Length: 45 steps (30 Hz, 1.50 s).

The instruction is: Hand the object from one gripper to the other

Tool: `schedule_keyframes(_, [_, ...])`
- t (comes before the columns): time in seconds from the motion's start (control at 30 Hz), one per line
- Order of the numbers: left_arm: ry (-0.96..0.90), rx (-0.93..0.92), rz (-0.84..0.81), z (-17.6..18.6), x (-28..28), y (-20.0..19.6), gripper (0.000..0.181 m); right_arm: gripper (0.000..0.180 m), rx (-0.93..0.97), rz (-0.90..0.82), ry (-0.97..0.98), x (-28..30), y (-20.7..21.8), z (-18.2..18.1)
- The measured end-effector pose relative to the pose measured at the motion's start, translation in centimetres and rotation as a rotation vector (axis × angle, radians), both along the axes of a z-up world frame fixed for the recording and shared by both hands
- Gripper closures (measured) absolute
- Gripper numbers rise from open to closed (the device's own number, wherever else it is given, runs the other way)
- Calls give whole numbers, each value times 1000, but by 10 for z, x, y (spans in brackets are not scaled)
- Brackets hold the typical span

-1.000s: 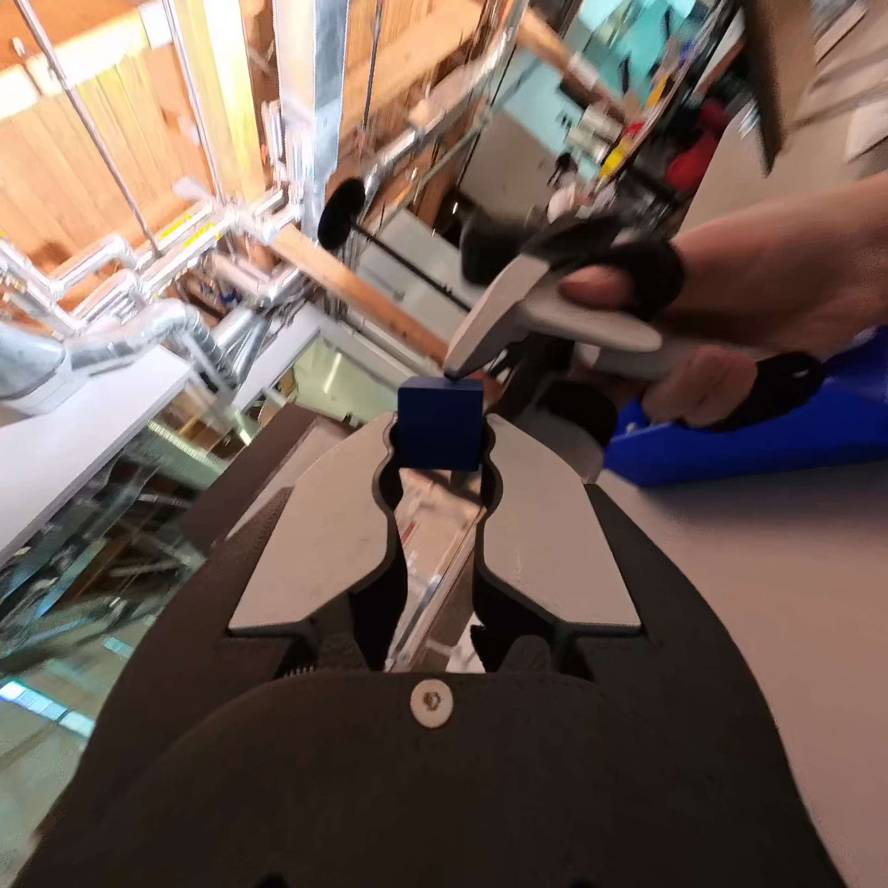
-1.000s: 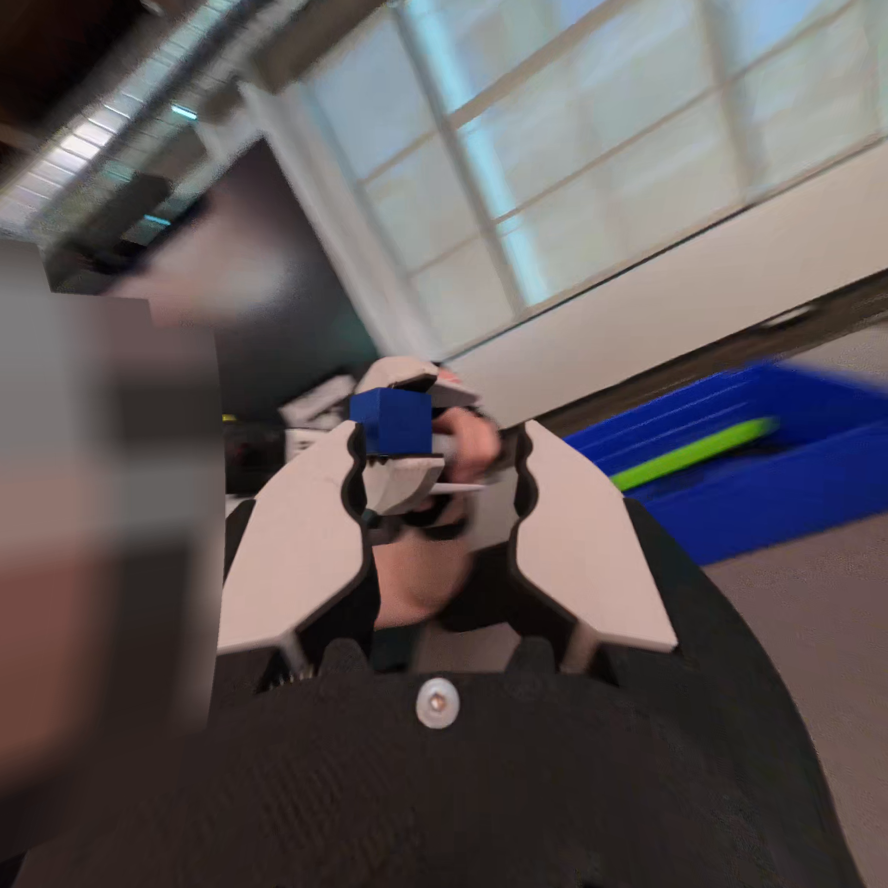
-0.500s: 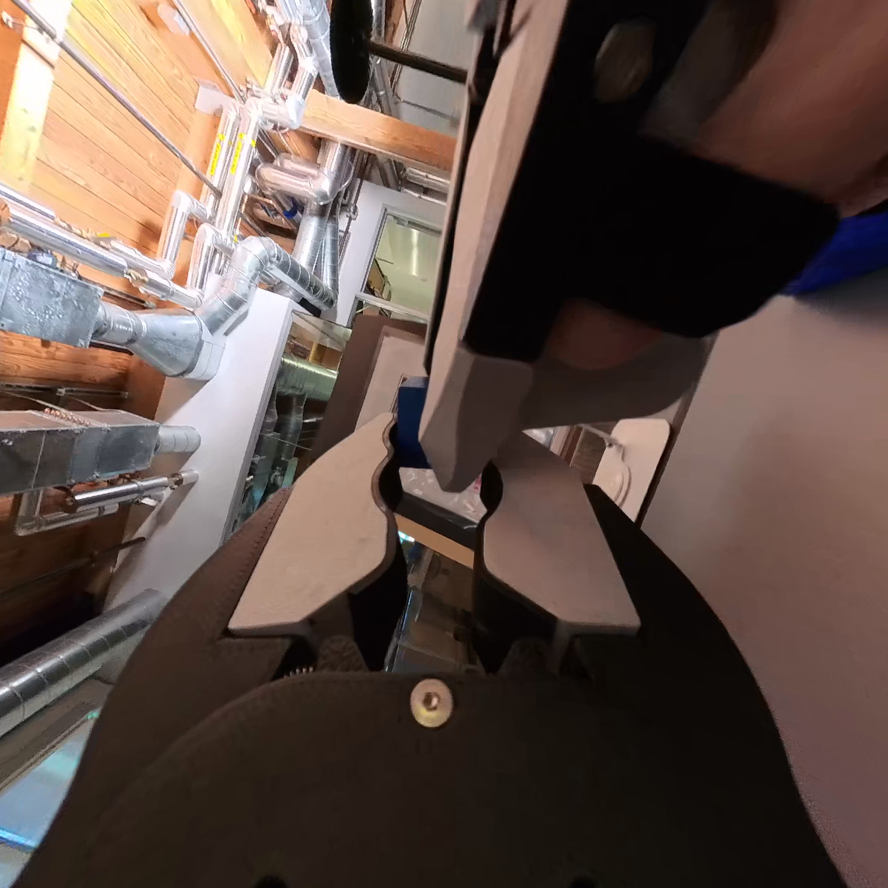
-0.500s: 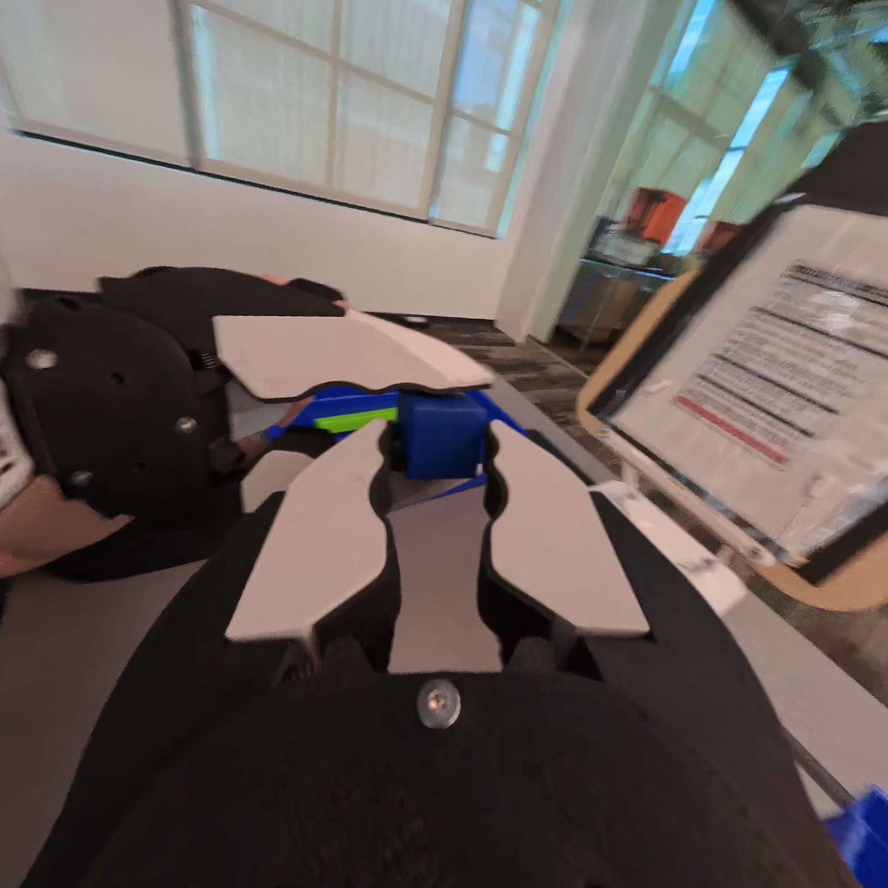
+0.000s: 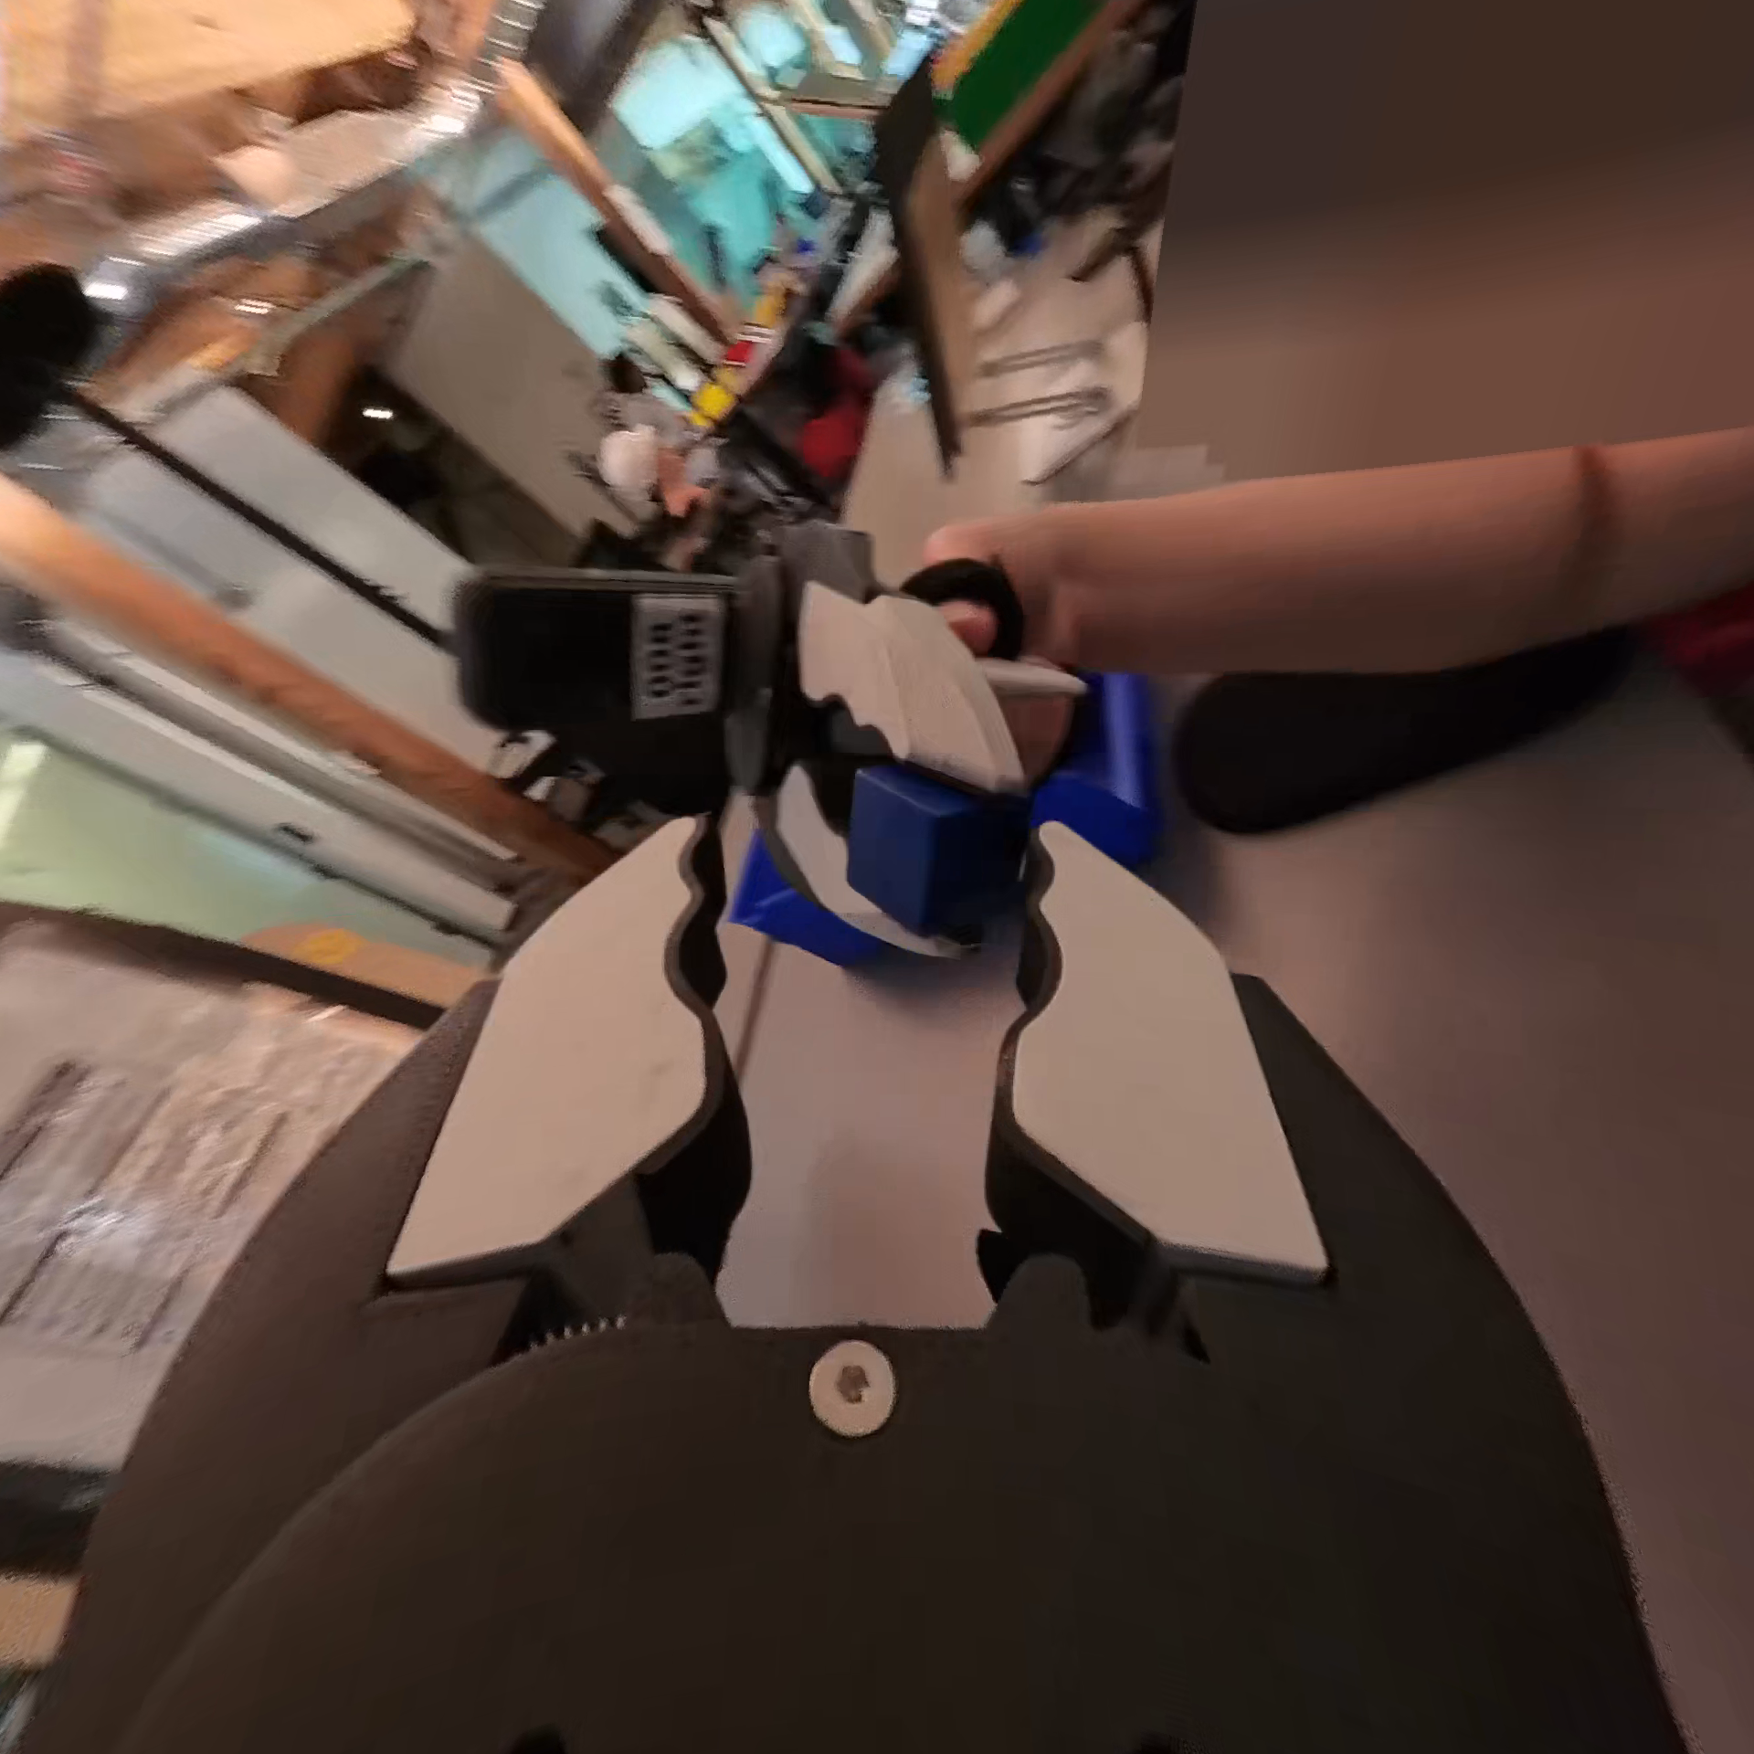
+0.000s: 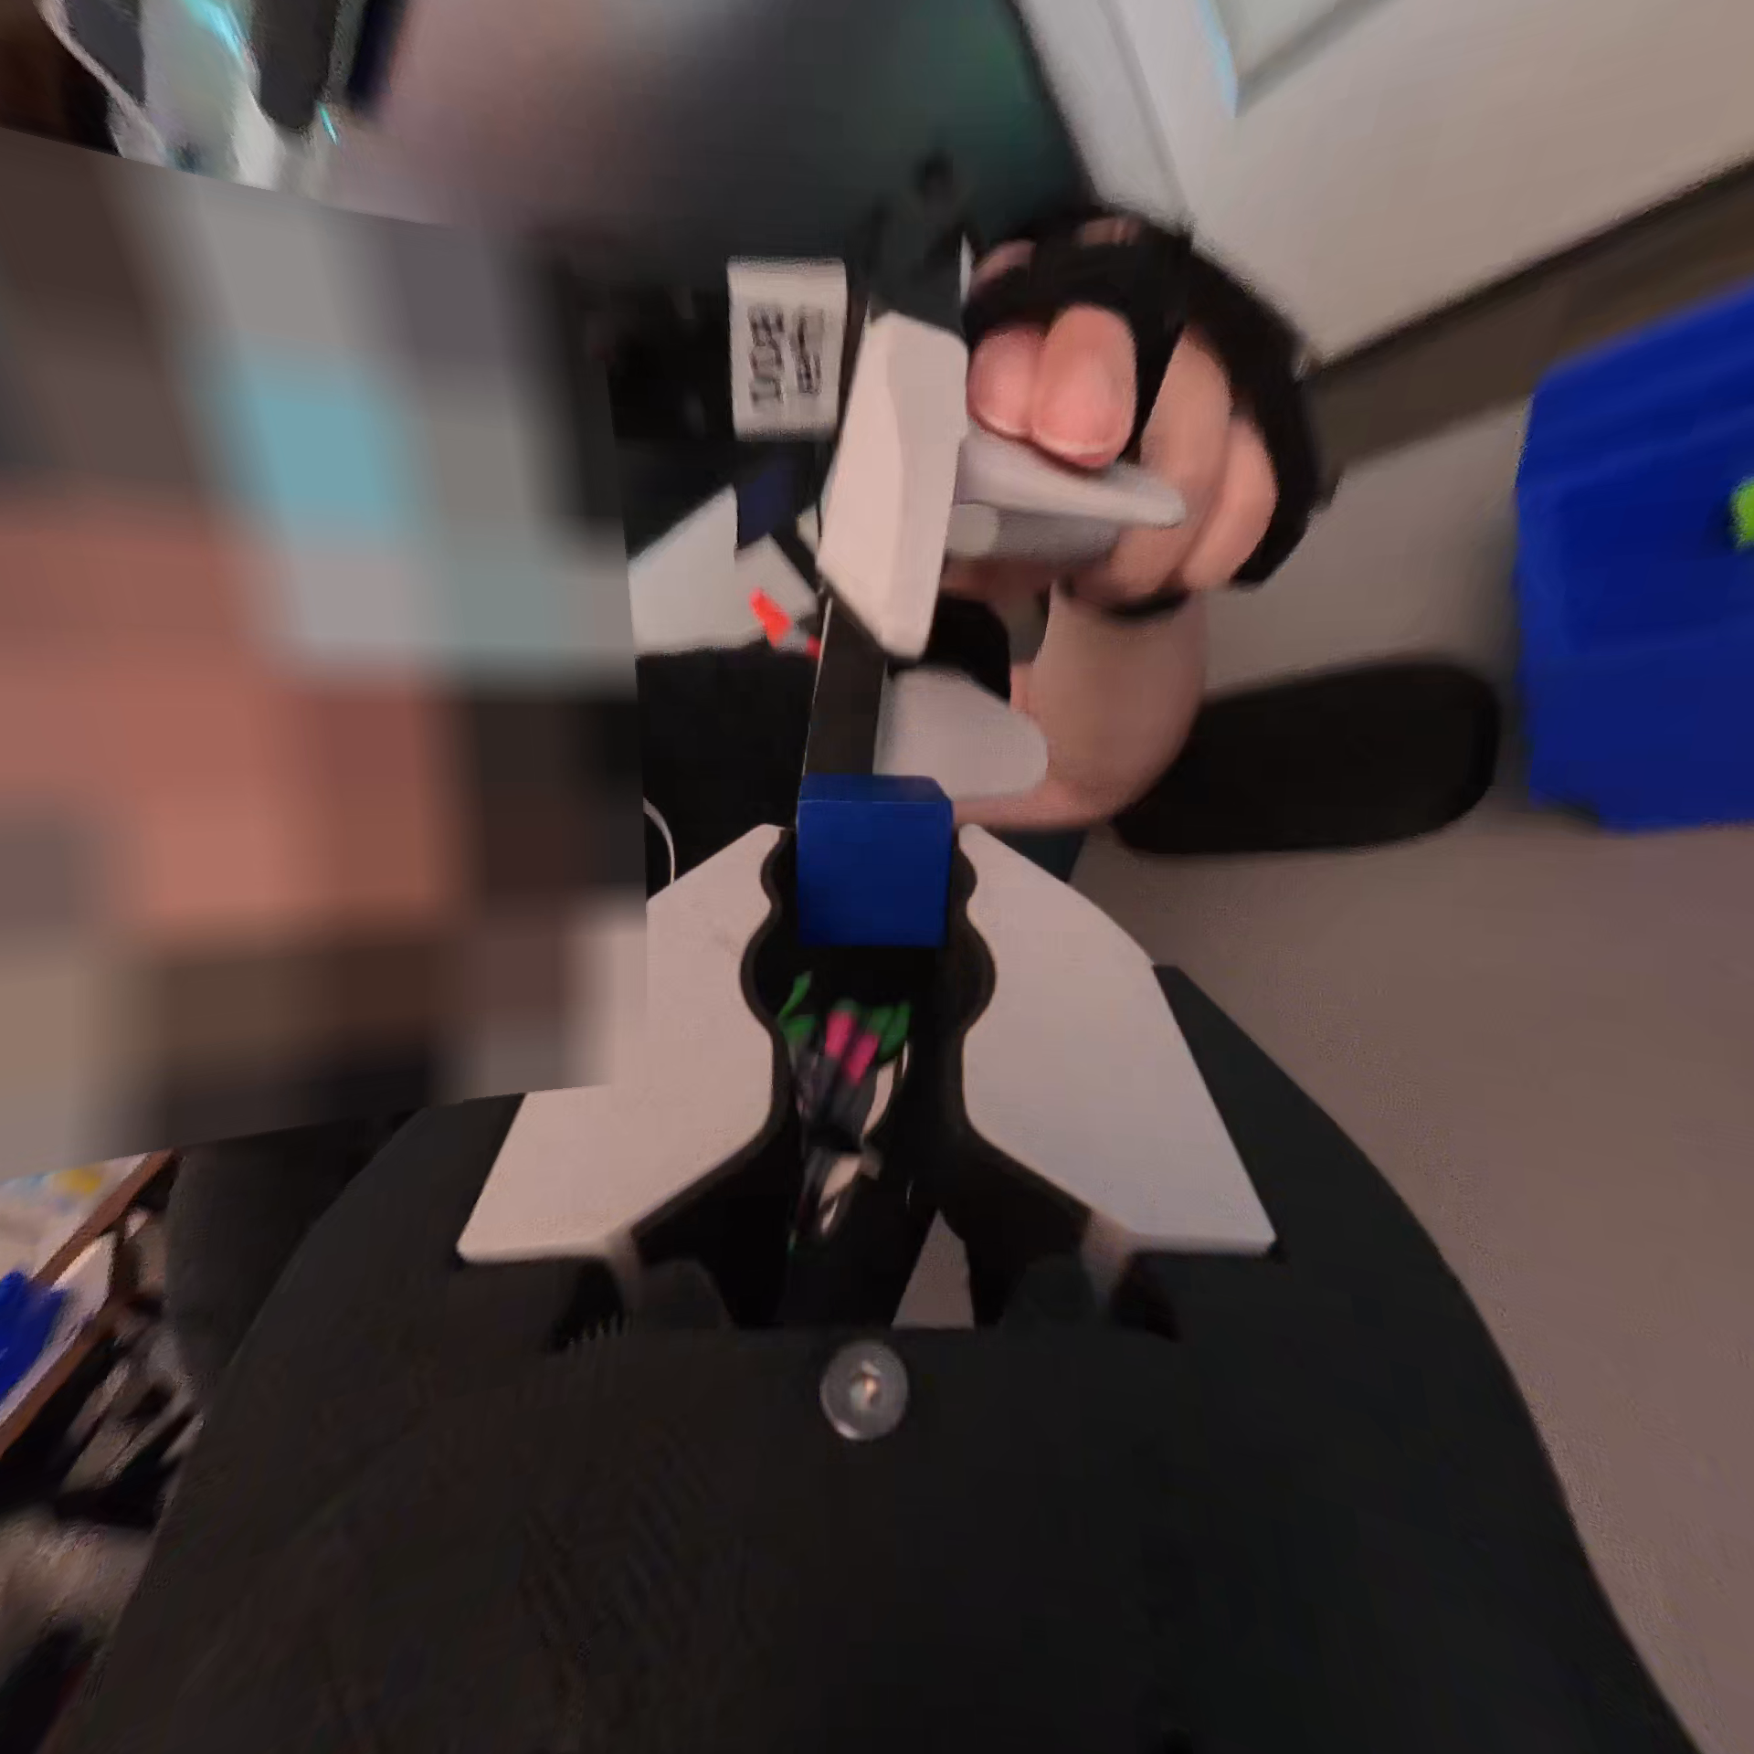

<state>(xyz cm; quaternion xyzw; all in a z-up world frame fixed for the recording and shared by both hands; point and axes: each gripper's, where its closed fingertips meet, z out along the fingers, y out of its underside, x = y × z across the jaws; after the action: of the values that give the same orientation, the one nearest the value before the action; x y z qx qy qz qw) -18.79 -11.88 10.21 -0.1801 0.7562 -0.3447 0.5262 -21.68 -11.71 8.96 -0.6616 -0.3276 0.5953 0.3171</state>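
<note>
A small blue cube (image 6: 873,873) sits clamped between the tips of my right gripper (image 6: 873,849), which is shut on it. In the left wrist view the cube (image 5: 935,854) is held from behind by the right gripper's pale fingers (image 5: 902,693), one above and one below it. My left gripper (image 5: 866,840) is open wide and empty; the cube is level with its tips, close to the right finger, with a gap on the left side. In the right wrist view the left gripper's fingers (image 6: 892,494) stand spread just beyond the cube, held by a gloved hand (image 6: 1120,427).
A blue bin (image 6: 1632,569) stands on the grey table (image 6: 1424,1044) to the right; it also shows behind the cube in the left wrist view (image 5: 1106,759). A forearm (image 5: 1329,569) reaches across the table. A mosaic patch covers the left of the right wrist view. Less than 4 cm separates the two grippers' tips.
The left gripper held the cube; the right gripper closed on it crosswise. Now the left gripper has opened and let go, and the cube stays in the right gripper.
</note>
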Motion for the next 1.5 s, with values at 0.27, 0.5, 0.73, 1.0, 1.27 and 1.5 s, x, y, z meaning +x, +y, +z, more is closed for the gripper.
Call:
schedule_keyframes(0.27, [217,109,-208,-52,-10,-36,152,150,-62,161,-194,-15,-25,-35])
schedule_keyframes(0.5, [-110,-144,33,24,8,9,152,94,629,-314,-163,14,32,12])
schedule_keyframes(0.73, [210,-884,-126,47,-1,17,153,116,1666,-821,-631,32,41,46])
schedule_keyframes(1.0, [401,-877,-101,16,7,12,153,143,1776,-781,-900,13,45,35])
schedule_keyframes(1.27, [206,-899,-32,48,0,44,118,150,1022,-998,-776,151,33,50])
schedule_keyframes(1.5, [95,-863,117,64,-20,84,126,149,66,-1262,-1205,351,20,-104])
